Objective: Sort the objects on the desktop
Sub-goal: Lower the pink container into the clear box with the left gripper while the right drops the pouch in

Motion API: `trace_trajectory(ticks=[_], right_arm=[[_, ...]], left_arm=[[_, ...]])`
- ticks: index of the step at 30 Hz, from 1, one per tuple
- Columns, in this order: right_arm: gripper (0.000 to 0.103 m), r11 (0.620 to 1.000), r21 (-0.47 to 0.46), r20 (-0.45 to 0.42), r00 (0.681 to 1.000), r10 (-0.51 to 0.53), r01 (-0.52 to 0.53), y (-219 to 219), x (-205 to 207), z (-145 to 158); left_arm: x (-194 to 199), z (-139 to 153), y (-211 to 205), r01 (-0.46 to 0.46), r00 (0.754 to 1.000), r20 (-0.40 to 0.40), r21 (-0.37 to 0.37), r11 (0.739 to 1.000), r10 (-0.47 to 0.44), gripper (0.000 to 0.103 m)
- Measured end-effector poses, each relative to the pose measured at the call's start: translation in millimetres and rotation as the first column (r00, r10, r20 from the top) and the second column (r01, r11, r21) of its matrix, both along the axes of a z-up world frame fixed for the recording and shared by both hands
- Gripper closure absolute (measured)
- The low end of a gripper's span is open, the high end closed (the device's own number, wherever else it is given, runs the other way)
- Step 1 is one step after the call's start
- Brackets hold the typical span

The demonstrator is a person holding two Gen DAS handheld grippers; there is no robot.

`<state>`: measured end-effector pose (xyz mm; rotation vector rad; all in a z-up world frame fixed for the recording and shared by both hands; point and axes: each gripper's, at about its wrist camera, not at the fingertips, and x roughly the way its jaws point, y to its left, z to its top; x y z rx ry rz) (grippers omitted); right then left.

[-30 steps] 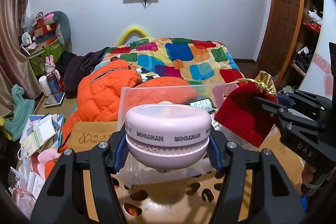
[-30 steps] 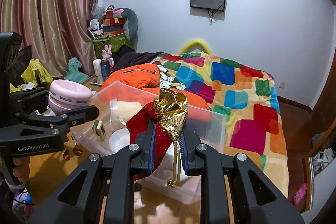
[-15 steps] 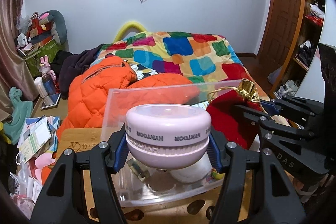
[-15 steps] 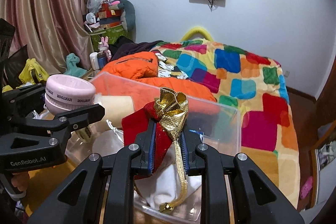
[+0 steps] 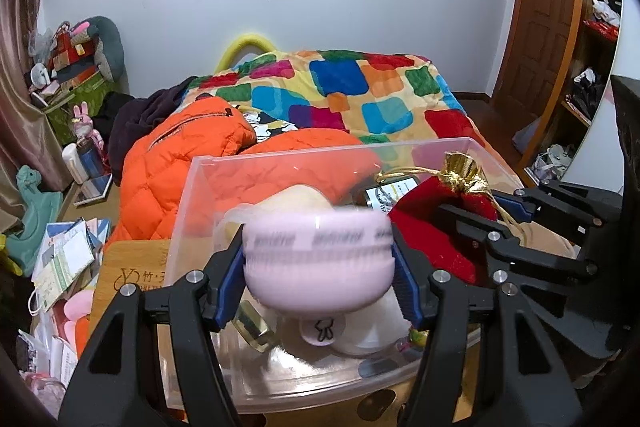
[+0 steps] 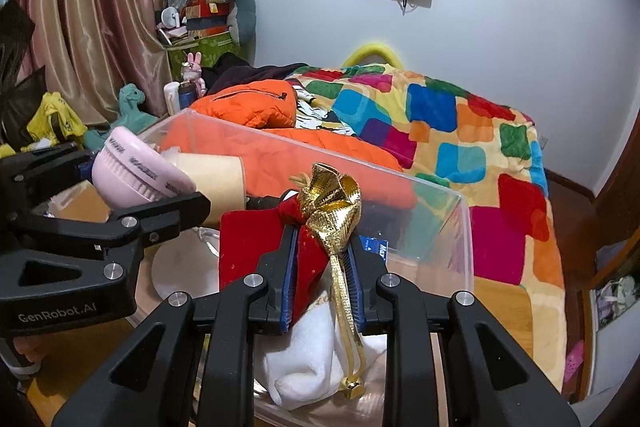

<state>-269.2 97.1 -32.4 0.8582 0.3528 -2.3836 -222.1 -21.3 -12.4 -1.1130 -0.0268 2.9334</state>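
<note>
My left gripper (image 5: pixel 319 277) is shut on a round pink case (image 5: pixel 318 259), blurred and tilted, held over the clear plastic bin (image 5: pixel 304 383). In the right wrist view the pink case (image 6: pixel 136 171) tips over the bin's left side. My right gripper (image 6: pixel 322 275) is shut on a red velvet pouch (image 6: pixel 252 247) with a gold top and cord, held inside the bin's (image 6: pixel 436 227) opening. The pouch (image 5: pixel 436 227) also shows at the right of the left wrist view. The bin holds white cloth (image 6: pixel 316 359), a cream roll (image 6: pixel 212 175) and small items.
The bin stands on a wooden desk (image 5: pixel 132 267). Behind it lie an orange jacket (image 5: pixel 180 155) and a bed with a colourful blanket (image 5: pixel 352 95). Papers and toys clutter the left side (image 5: pixel 60 259). A door and shelves stand at right (image 5: pixel 552 27).
Both grippers have moved forward and down over the bin. The pink case has tilted and now blurs. The red pouch has dropped lower into the bin's opening.
</note>
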Motion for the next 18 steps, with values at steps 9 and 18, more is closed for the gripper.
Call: trace_trajectory(ticks=[9,18], right_arm=[[0.071,1.000,0.024,-0.022,1.000,-0.017,0.018,0.4,0.9,-0.9],[0.057,0.999,0.039,-0.023,0.999,-0.027,0.028,3.5,2.7,3.4]], left_arm=[[2.5,0.2,2.8,0.013,1.000,-0.010,-0.009,1.000,-0.013,0.037],[3.6,3.3,1.9,0.018,1.000,-0.015,0.003,1.000,-0.018,0.034]])
